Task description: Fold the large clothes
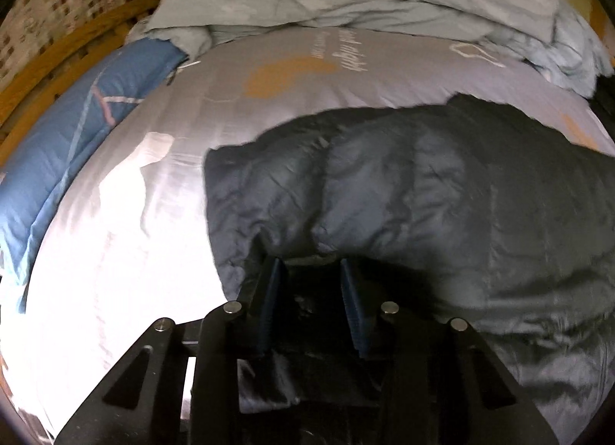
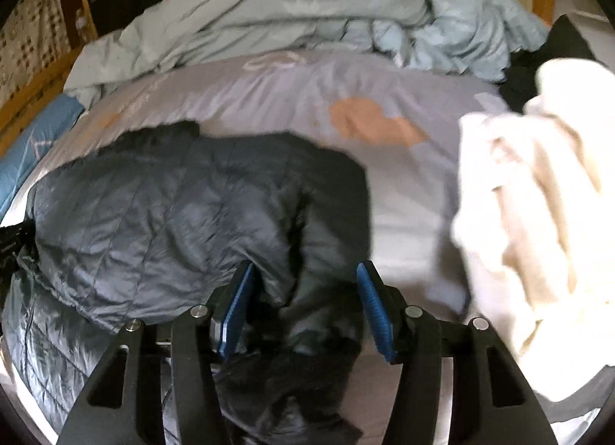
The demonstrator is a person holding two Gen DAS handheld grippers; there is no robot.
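Observation:
A dark grey quilted puffer jacket (image 1: 423,183) lies crumpled on the grey bed cover (image 1: 346,75). My left gripper (image 1: 311,272) sits at the jacket's near edge, its blue pads close together with a bunch of the fabric pinched between them. In the right wrist view the same jacket (image 2: 153,214) spreads to the left and centre. My right gripper (image 2: 305,279) stands wider, and a thick dark fold of the jacket fills the gap between its pads and hangs down under them.
A cream-white garment (image 2: 538,214) is heaped on the right of the bed. A rumpled pale blue duvet (image 2: 307,2) covers the far side, with a black garment (image 2: 546,56) beside it. A blue quilt (image 1: 77,129) and a wooden bed rail (image 1: 57,60) run along the left.

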